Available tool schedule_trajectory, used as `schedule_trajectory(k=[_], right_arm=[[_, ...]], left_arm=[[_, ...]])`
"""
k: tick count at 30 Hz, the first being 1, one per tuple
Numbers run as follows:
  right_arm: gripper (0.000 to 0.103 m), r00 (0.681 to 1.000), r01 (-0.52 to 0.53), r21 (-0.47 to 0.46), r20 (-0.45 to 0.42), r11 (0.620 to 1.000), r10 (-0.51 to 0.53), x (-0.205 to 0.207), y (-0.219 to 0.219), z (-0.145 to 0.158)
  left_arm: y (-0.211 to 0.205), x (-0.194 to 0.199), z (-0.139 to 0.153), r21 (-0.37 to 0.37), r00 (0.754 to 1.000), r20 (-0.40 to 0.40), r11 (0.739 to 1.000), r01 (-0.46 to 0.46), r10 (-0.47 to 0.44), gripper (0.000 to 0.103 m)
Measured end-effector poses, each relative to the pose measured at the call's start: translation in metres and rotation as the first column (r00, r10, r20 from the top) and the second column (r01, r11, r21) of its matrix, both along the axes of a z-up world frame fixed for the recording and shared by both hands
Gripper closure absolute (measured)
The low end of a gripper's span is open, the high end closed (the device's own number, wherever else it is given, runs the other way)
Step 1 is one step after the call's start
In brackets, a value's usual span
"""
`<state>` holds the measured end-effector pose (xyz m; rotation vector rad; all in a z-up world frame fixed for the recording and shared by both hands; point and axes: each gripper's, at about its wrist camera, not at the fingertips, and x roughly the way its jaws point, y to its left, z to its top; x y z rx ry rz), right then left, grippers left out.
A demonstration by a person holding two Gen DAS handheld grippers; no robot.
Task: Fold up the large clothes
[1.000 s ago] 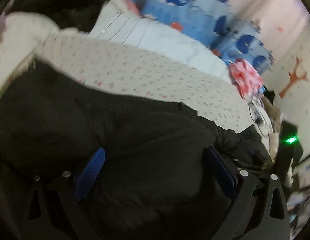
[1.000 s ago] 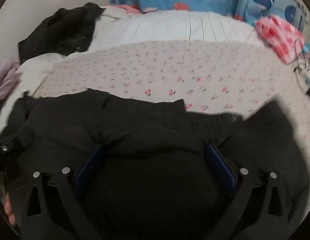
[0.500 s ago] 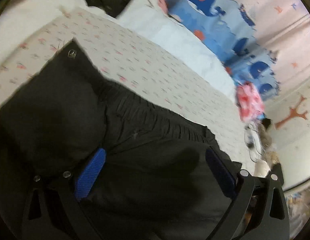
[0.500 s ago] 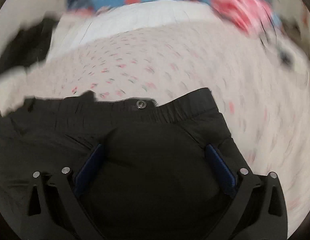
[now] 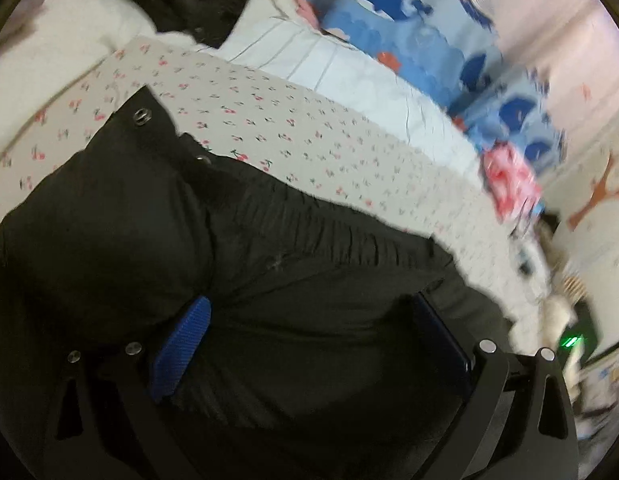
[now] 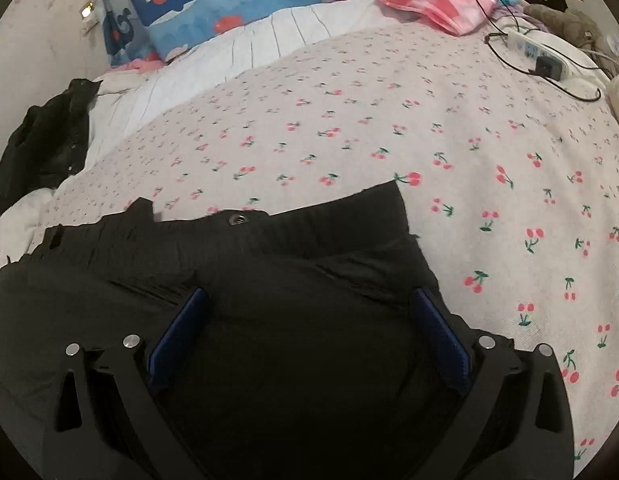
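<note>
Trousers (image 6: 293, 304) lie waistband-up on the bed (image 6: 429, 128), flat for folding; your left tool (image 5: 309, 344) and right tool (image 6: 309, 336) gape wide, gripping nothing.

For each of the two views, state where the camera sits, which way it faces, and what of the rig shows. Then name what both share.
Left wrist: on the left gripper, facing across black trousers toward whale pillows; open fingers show.
Right wrist: on the right gripper, facing up the cherry-print sheet; open fingers show.
Shared: trousers, sheet, pillows.
</note>
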<state>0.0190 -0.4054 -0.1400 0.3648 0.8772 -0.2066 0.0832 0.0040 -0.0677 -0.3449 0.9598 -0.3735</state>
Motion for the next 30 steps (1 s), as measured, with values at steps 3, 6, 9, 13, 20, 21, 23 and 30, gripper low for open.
schedule_trajectory(k=[3,6,9,13,20,21,23,30], right_arm=[[0.007,0.997,-0.013,-0.03,-0.074,0.999,0.01,0.007,0.003,0.012],[0.007,1.0,-0.018,-0.045,0.018,0.999,0.019,0.002,0.018,0.049],[0.007,0.989,-0.122,-0.097,0.071,0.988,0.129,0.024,0.06,0.083],[0.007,0.964,-0.258,-0.178,0.013,0.95,0.264,0.067,0.124,0.075],[0.007,0.94,-0.315,-0.103,-0.173,0.944,0.295,0.09,0.132,0.014],[0.007,0.938,-0.321,-0.114,-0.178,0.94,0.298,0.087,0.125,0.025],[0.007,0.965,-0.26,-0.126,-0.08,0.957,0.252,0.068,0.103,0.055],[0.007,0.995,-0.09,0.024,-0.036,0.996,0.091,0.026,0.022,0.008]], left_arm=[[0.013,-0.004,0.012,-0.059,1.0,0.012,0.998,-0.027,0.028,0.008],[0.047,-0.015,0.035,-0.142,0.992,0.079,0.986,-0.087,0.099,0.008],[0.077,-0.02,0.044,-0.134,0.976,0.111,0.976,-0.174,0.19,0.008],[0.103,-0.013,0.024,-0.165,0.963,0.014,0.951,-0.262,0.268,0.008],[0.087,-0.002,-0.006,-0.067,0.974,-0.032,0.972,-0.224,0.223,0.008],[0.088,-0.004,-0.003,-0.072,0.974,-0.029,0.971,-0.227,0.225,0.008],[0.096,-0.01,0.008,-0.137,0.972,-0.02,0.962,-0.234,0.234,0.008],[0.102,-0.01,-0.002,-0.149,0.972,-0.05,0.961,-0.235,0.23,0.008]])
